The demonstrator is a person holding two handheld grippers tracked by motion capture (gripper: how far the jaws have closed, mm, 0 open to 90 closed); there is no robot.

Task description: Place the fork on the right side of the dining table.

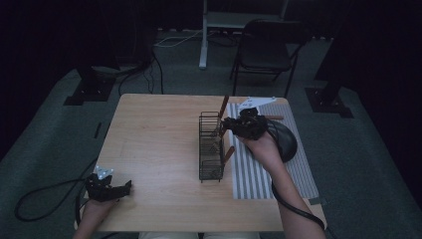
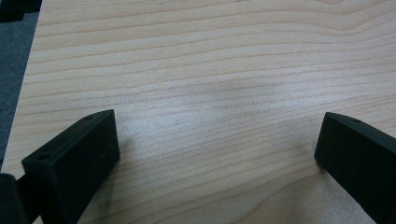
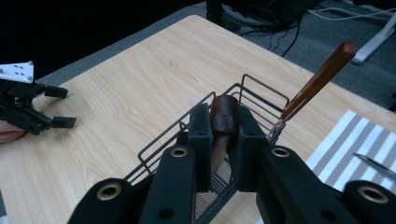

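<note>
A black wire basket (image 1: 211,147) stands mid-table beside a striped mat (image 1: 263,174). My right gripper (image 1: 234,125) hovers over the basket's far end, shut on a brown wooden utensil handle (image 3: 224,116) that points down into the basket (image 3: 243,93). Another wooden-handled utensil (image 3: 322,74) leans upright in the far compartment, and a third handle (image 1: 229,154) sticks out on the mat side. My left gripper (image 1: 124,188) rests at the table's front left corner, open, its fingers (image 2: 74,158) wide apart over bare wood. It also appears far off in the right gripper view (image 3: 60,107).
On the mat lie a metal utensil tip (image 3: 373,163), a wooden handle (image 1: 273,118) and a dark rounded object (image 1: 284,140) under the right hand. A folding chair (image 1: 263,50) and a white stand (image 1: 204,35) are on the floor beyond the table.
</note>
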